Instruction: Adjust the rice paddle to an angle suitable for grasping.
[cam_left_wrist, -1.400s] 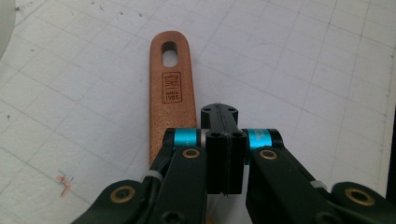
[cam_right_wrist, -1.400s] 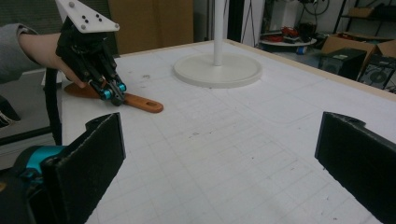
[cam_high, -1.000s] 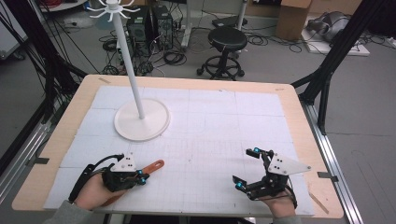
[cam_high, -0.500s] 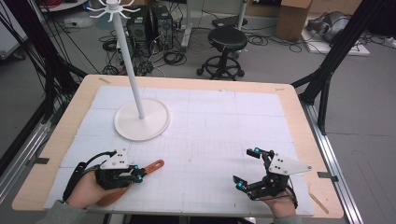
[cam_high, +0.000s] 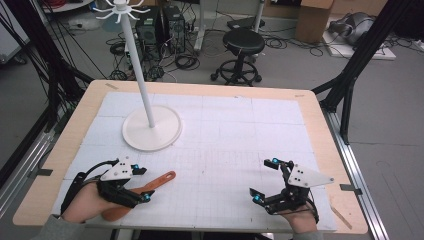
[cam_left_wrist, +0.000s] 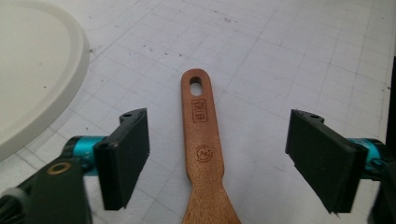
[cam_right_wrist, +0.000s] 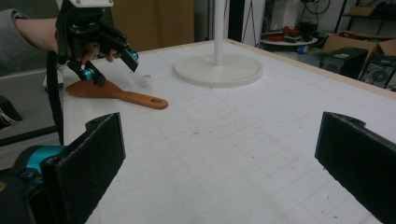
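Both grippers open, left gripper just widened astride wooden spatula, apparently untouched, white stand base nearby

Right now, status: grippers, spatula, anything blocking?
Left gripper just opened, jaws either side of the wooden spatula, not touching it. Spatula flat on the mat. Right gripper open, holding nothing. White stand off to the side, nothing in the way.

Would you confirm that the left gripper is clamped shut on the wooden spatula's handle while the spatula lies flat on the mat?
Not quite: the left gripper is open, its jaws clear of the wooden spatula on both sides, as the left gripper view shows. The spatula does lie flat on the mat.
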